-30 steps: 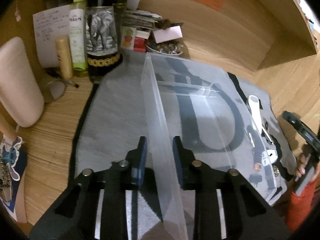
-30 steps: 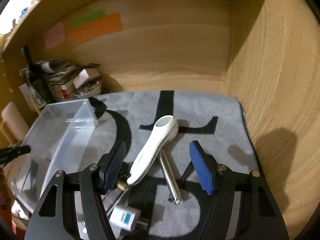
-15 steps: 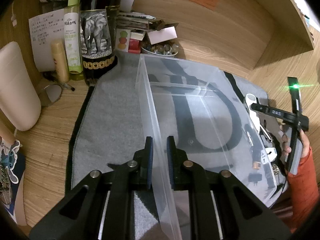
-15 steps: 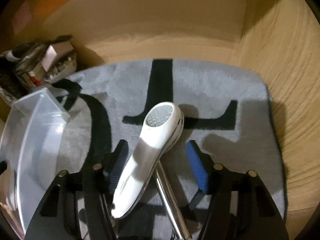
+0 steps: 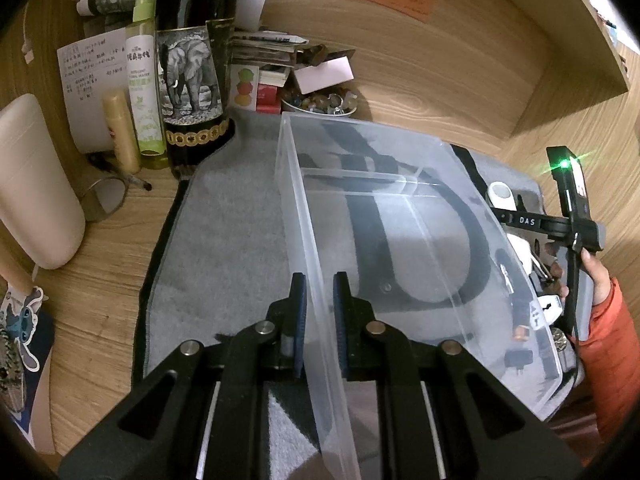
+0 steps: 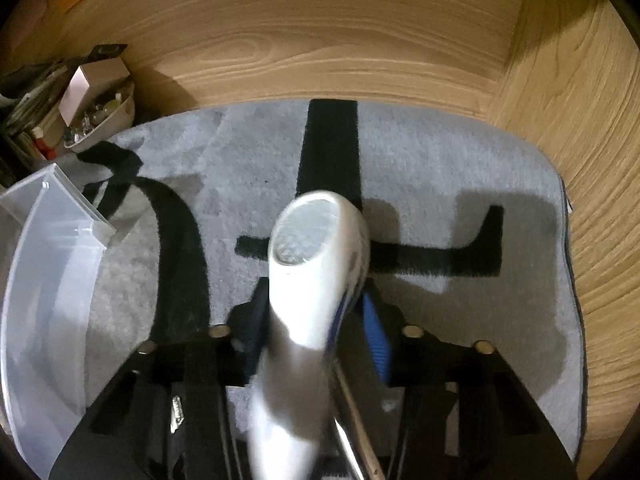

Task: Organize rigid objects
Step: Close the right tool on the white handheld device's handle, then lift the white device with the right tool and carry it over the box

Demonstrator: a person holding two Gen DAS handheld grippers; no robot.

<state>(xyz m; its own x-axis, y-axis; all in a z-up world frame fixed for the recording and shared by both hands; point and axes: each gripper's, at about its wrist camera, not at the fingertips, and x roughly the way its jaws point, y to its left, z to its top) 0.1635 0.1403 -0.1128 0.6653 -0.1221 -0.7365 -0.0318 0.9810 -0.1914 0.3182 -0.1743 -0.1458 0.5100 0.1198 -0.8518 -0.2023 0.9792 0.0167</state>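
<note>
A clear plastic box (image 5: 400,178) stands on the grey mat (image 5: 224,220). My left gripper (image 5: 320,280) is shut on the box's near left wall, one blue pad on each side of it. A white handheld device (image 6: 316,240) with a round lens head lies lengthwise between the pads of my right gripper (image 6: 316,304). Those jaws are closing and the pads sit against its body. In the left wrist view the same white device (image 5: 500,194) shows beyond the box's right wall, beside a hand in an orange sleeve (image 5: 608,320).
A shiny metal rod (image 6: 352,408) lies under the device. Small items, among them a white plug (image 5: 548,306), lie right of the box. A dark bottle with an elephant label (image 5: 192,76), a green spray bottle (image 5: 144,80) and a bowl of trinkets (image 5: 320,102) crowd the back left.
My left gripper closed onto the box wall. My right gripper came down and forward over the white device and its jaws narrowed around it; the device turned in line with the fingers.
</note>
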